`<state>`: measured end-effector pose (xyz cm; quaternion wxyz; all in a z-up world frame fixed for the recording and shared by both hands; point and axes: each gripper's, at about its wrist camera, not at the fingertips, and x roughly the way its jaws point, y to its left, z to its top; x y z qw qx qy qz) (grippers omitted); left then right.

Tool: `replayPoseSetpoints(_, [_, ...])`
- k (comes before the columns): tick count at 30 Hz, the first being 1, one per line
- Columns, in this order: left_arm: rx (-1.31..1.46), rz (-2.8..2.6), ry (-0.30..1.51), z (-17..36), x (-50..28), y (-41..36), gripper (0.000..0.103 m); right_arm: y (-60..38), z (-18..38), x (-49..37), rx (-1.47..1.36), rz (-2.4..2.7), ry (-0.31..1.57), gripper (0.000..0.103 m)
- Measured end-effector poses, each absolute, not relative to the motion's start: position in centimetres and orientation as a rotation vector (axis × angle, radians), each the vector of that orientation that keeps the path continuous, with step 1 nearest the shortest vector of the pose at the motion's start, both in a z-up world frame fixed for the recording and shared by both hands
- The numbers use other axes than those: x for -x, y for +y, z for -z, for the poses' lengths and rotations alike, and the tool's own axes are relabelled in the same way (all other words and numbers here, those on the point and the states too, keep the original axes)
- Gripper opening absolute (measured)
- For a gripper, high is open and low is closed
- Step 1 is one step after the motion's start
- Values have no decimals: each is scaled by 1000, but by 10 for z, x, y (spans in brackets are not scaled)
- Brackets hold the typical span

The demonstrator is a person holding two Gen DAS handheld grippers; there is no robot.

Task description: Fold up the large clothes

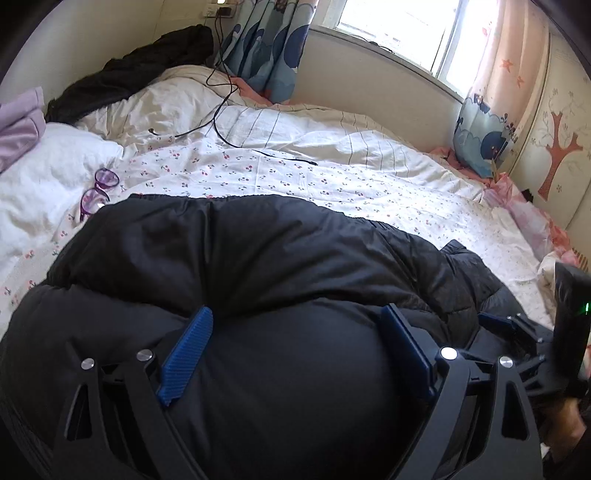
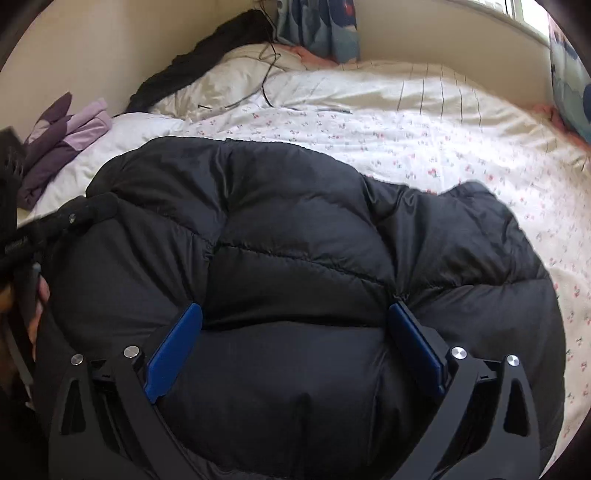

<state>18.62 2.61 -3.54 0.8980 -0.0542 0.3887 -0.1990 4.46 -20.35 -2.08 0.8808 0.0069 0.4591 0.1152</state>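
Both spread wide, left gripper [image 1: 295,350] and right gripper [image 2: 295,347], pressing down on black puffer jacket [image 2: 295,221] near bed [image 1: 332,177] edge; springing open likely from trapped air.

Daylit, window [image 1: 399,26] glare, fisheye-warped edges

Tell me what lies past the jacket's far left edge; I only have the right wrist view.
Observer: A pair of purple glasses lies on the floral sheet, right beside the black jacket.
Operator: Report the left hand-held gripper's state.
Observer: The left hand-held gripper is open, with both blue fingers pressed onto the jacket.
Operator: Check my gripper for a light.
Observer: A green light glows on the black body by the right hand-held gripper.
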Motion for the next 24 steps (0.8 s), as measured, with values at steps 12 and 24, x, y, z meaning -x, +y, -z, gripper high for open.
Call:
replayPoseSetpoints(12, [78,369,765,25,-168,31,88,-166,3,10,100,-316,961,96])
replayPoseSetpoints(24, [-13,352,607,-10,-127,37,88,-173,-23,56,34,-306,911,96])
